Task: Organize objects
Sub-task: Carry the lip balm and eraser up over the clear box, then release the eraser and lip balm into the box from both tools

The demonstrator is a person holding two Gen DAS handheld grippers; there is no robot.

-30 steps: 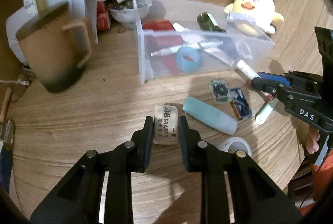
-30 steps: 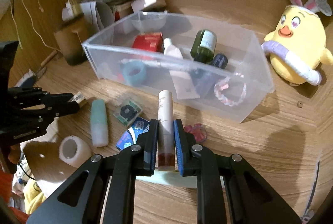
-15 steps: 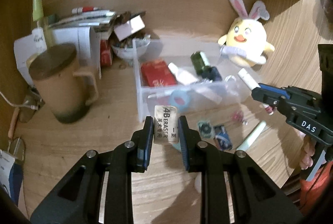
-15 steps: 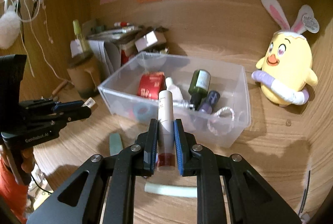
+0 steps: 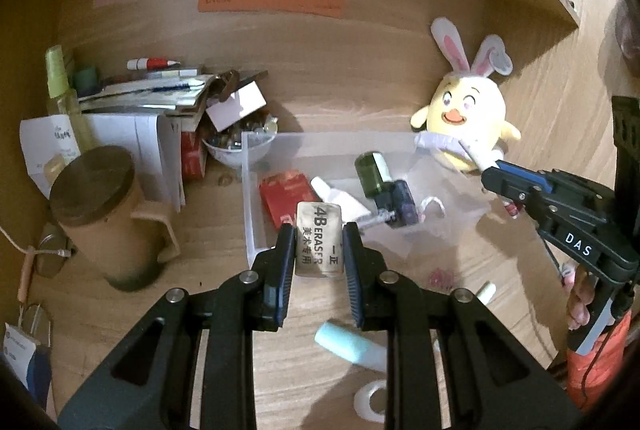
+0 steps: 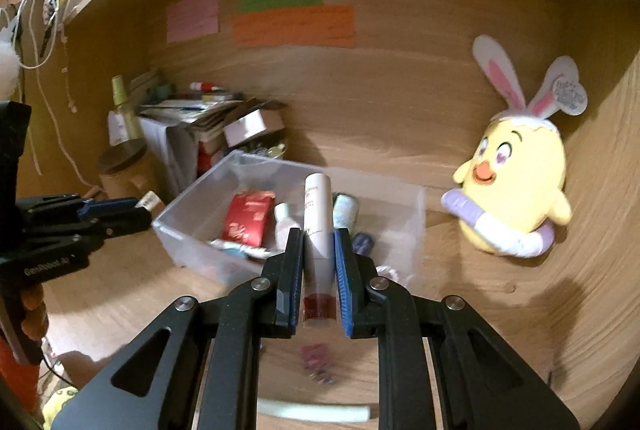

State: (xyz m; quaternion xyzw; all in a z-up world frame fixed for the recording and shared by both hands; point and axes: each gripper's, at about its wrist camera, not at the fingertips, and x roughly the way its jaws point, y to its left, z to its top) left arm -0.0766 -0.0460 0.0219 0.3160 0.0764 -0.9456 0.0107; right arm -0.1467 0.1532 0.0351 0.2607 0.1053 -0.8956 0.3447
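My left gripper [image 5: 319, 250] is shut on a beige 4B eraser [image 5: 319, 238] and holds it in the air just in front of the clear plastic bin [image 5: 250, 190]. My right gripper [image 6: 318, 262] is shut on a white tube with a dark red cap [image 6: 318, 226] and holds it above the desk before the same bin [image 6: 184, 218]. The bin holds a red packet [image 5: 286, 196], a green bottle [image 5: 372, 174] and other small items. The right gripper also shows at the right of the left wrist view [image 5: 500, 182]; the left gripper shows at the left of the right wrist view [image 6: 136, 214].
A lidded brown mug [image 5: 108, 214] stands left of the bin, with stacked papers and a bowl [image 5: 236, 150] behind. A yellow bunny plush [image 5: 466, 126] sits at the right. A teal tube [image 5: 352, 344], a tape roll [image 5: 370, 400] and a pink clip [image 5: 438, 276] lie on the desk.
Both grippers have lifted off the desk with their objects and risen toward the bin. The eraser and the tube stay clamped.
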